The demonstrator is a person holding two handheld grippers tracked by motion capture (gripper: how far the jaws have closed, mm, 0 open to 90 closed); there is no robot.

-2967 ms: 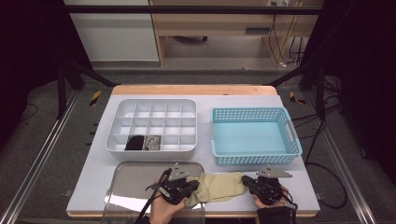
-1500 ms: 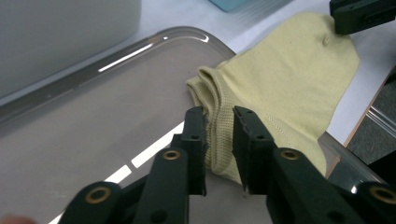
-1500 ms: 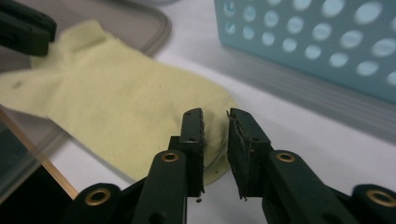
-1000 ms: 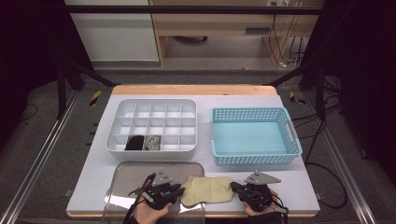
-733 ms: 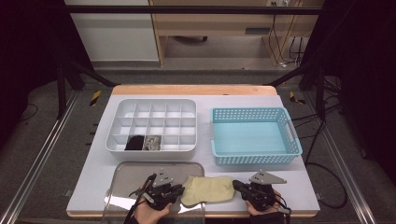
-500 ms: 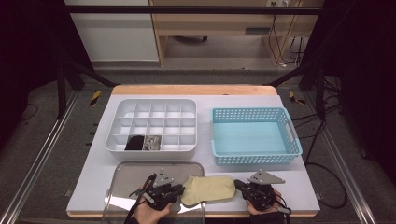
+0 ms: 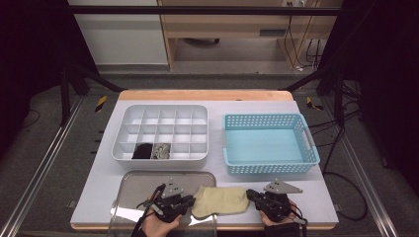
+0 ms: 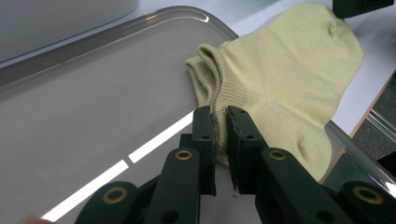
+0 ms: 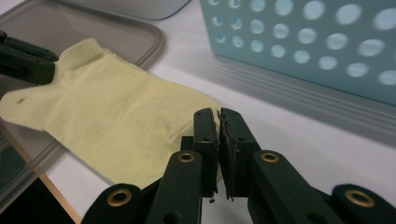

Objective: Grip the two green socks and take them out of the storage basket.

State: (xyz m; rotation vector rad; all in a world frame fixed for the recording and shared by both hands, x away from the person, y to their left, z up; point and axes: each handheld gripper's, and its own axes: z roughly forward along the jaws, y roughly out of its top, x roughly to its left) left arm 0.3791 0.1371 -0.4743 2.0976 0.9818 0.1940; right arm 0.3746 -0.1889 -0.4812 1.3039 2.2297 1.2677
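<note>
Left gripper (image 7: 190,201) pinched on the sock (image 7: 221,201) cuff, over the clear tray (image 7: 133,185). Sock lies flat, half on tray, half on table (image 7: 99,192). Right gripper (image 7: 253,194) clamped on its toe end, near the blue basket (image 7: 269,168).

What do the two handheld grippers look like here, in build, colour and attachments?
Both the left gripper and the right gripper are black, with two flat rectangular jaws on linkage arms fastened by brass-coloured rivets. In the high view each carries a grey three-cornered plate on top, and a dark cable trails from each.
</note>
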